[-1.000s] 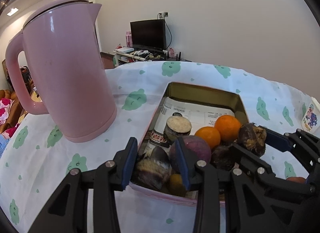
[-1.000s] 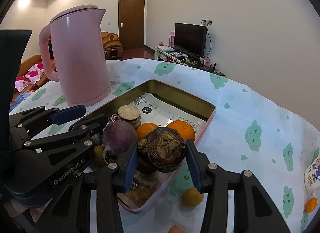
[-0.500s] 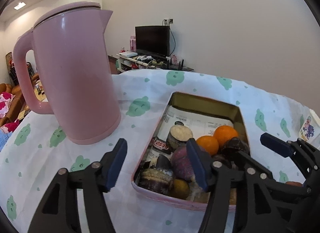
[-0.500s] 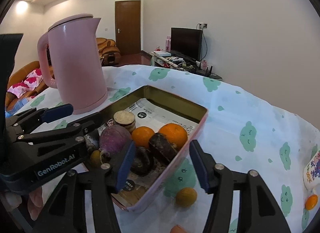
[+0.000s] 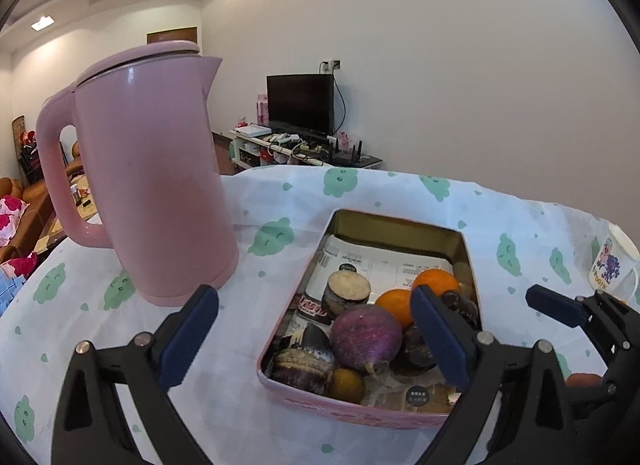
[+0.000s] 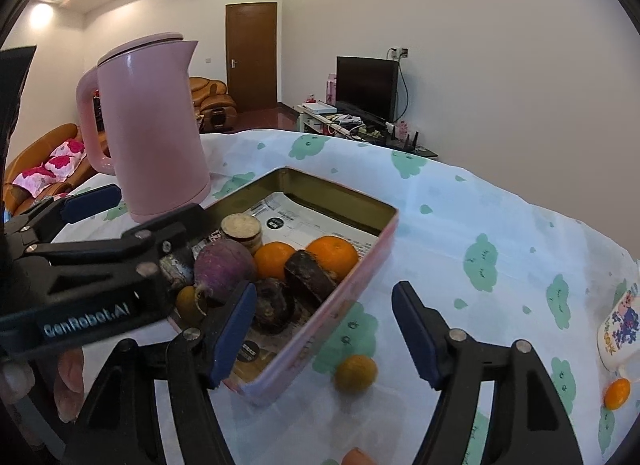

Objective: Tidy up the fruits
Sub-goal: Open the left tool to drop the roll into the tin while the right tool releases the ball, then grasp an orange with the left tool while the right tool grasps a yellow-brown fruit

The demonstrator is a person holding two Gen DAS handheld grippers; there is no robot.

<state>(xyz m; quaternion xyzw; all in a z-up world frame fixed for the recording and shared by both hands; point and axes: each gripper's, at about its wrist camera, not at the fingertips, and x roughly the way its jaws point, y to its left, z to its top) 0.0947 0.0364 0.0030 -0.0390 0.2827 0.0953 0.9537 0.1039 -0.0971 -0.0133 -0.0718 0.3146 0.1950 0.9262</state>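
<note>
Your bench [image 5: 256, 417], under its white cloth with green blobs, holds a tall pink kettle [image 5: 156, 185] on the left and a pink tin [image 5: 352, 411] just beside it. The tin is where the fruits go, and it is filling up. Inside you can see a purple round thing [image 5: 366, 335] near the front, two oranges [image 6: 332, 255] behind it, a cut pale-topped piece [image 5: 347, 291], some dark lumpy pieces [image 6: 310, 277] and one small yellow-brown fruit [image 5: 346, 385] at the front edge.

A moment ago both of your tongs were shut on dark pieces over the tin. Now those pieces lie in the tin. Your left tongs [image 5: 316, 339] are opening very wide and hold nothing; the tin's front corner only shows between the tips. Your right tongs [image 6: 326, 335] are opening too, about half way, and hold nothing.

That means these two drops look done, so you can go for more. A small yellow-brown fruit [image 6: 356, 372] lies on the cloth just beside the tin, right between the tips of your right tongs. A tiny orange one [image 6: 617, 393] sits far to the right by a white cup [image 6: 618, 335]. Those look like the next ones to pick up.
</note>
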